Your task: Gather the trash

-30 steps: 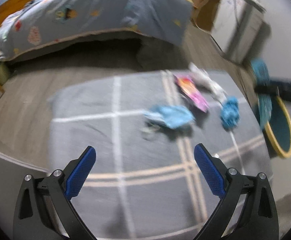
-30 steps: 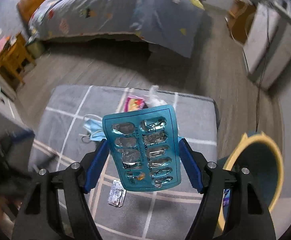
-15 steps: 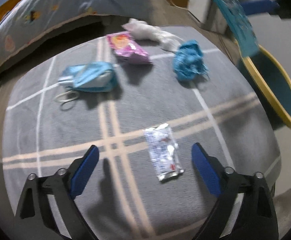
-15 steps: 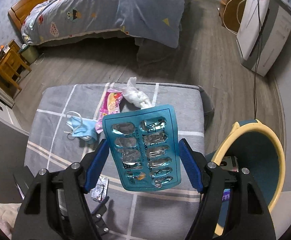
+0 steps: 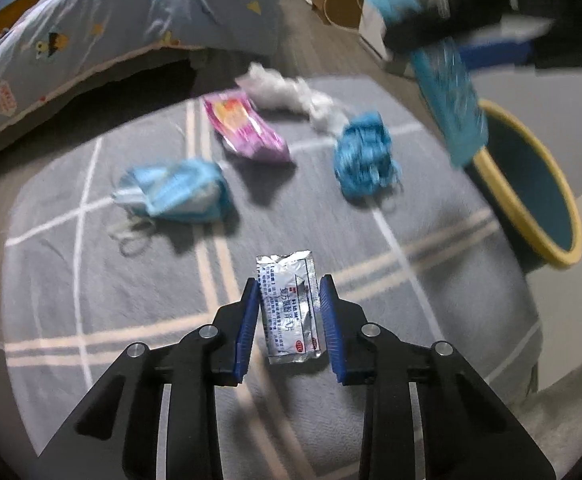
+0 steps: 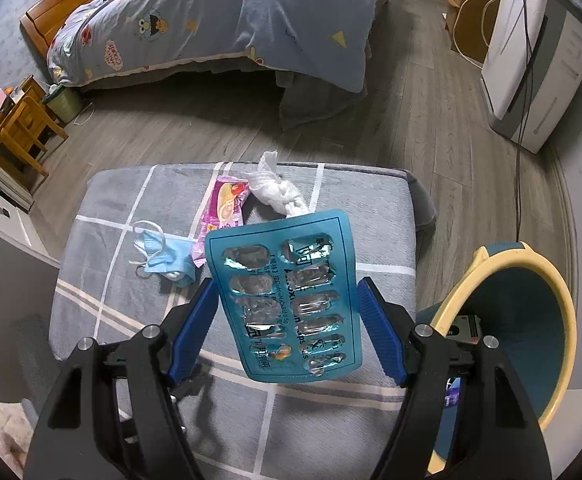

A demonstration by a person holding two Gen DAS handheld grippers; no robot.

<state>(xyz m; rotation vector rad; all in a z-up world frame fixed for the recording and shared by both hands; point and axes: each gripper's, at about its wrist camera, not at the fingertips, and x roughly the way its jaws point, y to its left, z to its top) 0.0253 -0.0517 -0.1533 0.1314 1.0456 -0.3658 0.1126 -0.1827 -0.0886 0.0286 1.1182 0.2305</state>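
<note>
My left gripper [image 5: 289,290] has its blue fingers closed in on both sides of a silver foil sachet [image 5: 289,307] lying on the grey checked ottoman [image 5: 91,280]. My right gripper [image 6: 287,292] is shut on a teal empty blister pack [image 6: 287,300], held above the ottoman's right side near the teal bin with a yellow rim [image 6: 519,320]. The blister pack [image 5: 449,100] and the bin [image 5: 531,200] also show at the right of the left wrist view. A blue face mask [image 5: 175,192], a pink wrapper [image 5: 247,128], white tissue [image 5: 287,92] and a crumpled blue piece [image 5: 365,156] lie on the ottoman.
A bed with a blue cartoon quilt [image 6: 231,20] stands behind the ottoman on a wood floor. A white appliance with cables [image 6: 531,60] is at the far right. A small wooden table [image 6: 23,128] stands at the left. The bin holds some trash [image 6: 467,328].
My left gripper has moved down onto the foil sachet and its fingers have closed from wide open to either side of it. My right gripper still holds the blister pack by the bin.
</note>
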